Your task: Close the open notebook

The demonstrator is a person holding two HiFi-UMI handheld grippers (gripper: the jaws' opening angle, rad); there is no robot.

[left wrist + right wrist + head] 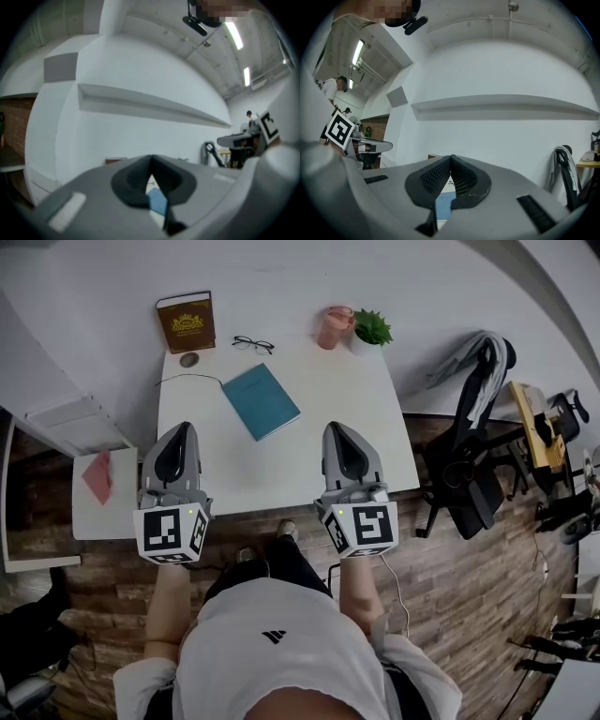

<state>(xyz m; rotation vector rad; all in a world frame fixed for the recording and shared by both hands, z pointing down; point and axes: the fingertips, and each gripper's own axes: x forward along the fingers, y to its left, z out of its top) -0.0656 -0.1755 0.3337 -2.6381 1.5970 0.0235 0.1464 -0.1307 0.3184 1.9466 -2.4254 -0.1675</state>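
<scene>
Two tools: left gripper [185,427], right gripper [336,427], jaws together, empty, over table [375,437] near edge. Notebook [261,400], mid-table, looks closed; advisable: check cover lies flat.

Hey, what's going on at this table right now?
A person stands at a white table with a handheld gripper in each hand. The left gripper and the right gripper are both shut and empty, held level over the near edge. A teal notebook lies closed on the table beyond them, and neither gripper touches it. At the far edge sit a brown book, glasses, a pink cup and a small plant.
</scene>
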